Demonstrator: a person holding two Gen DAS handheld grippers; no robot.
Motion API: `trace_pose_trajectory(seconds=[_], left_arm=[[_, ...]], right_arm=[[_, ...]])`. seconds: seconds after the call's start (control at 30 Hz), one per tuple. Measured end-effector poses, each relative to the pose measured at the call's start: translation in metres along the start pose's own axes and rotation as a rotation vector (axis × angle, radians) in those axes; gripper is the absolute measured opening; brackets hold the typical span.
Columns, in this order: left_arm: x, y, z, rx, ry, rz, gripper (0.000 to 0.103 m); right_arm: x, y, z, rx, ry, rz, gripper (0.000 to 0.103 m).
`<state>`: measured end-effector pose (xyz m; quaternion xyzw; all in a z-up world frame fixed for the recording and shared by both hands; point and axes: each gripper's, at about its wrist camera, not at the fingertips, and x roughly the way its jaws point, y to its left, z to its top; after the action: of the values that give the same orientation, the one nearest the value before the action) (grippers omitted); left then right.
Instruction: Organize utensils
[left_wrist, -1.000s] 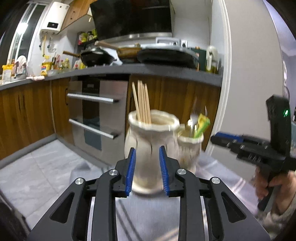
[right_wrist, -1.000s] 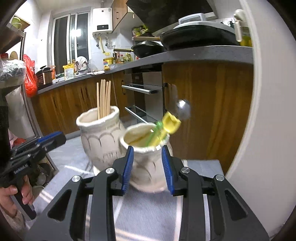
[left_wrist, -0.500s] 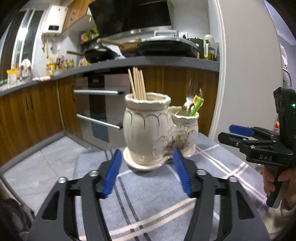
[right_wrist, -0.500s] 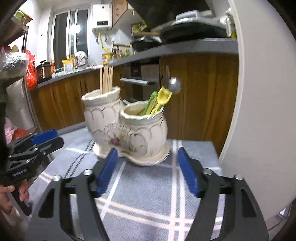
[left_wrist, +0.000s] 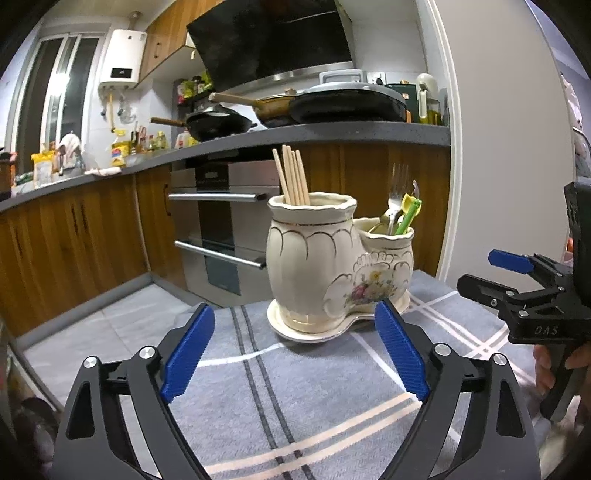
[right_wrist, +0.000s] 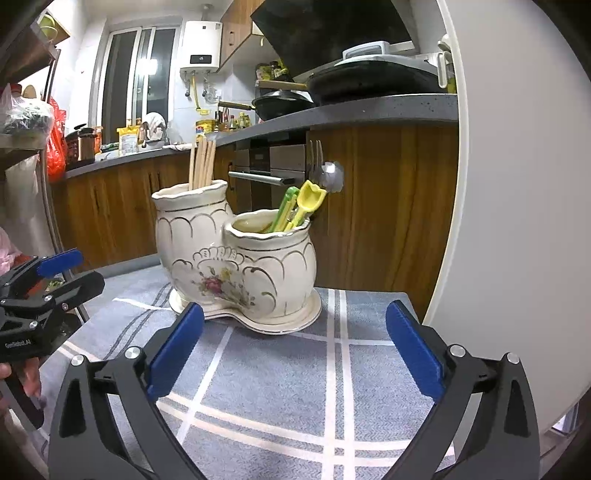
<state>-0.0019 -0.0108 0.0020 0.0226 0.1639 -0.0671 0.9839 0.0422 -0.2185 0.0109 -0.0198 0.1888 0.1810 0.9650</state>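
A cream ceramic double holder stands on a grey striped cloth. Its taller pot holds several wooden chopsticks. Its shorter pot holds a metal fork, a spoon and green and yellow plastic utensils. My left gripper is open and empty, a little short of the holder. My right gripper is open and empty, also short of it. Each gripper shows in the other's view, the right and the left.
A white wall or door panel stands close on the right of the table. Wooden kitchen cabinets, an oven and a counter with pans lie behind. The table edge drops off at the left.
Both grippers have pulled back from the holder and opened wide. The holder now stands farther off, with the utensils resting in it.
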Motion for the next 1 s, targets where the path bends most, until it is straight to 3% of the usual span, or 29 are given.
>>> trace_pose_trajectory(seconds=[0.33, 1.0], left_arm=[[-0.005, -0.001, -0.001, 0.006, -0.027, 0.016, 0.098], [-0.002, 0.002, -0.001, -0.004, -0.013, 0.047, 0.098]], right_arm=[[-0.003, 0.006, 0.0, -0.035, -0.025, -0.006, 0.097], [-0.013, 0.004, -0.002, -0.022, -0.058, -0.025, 0.097]])
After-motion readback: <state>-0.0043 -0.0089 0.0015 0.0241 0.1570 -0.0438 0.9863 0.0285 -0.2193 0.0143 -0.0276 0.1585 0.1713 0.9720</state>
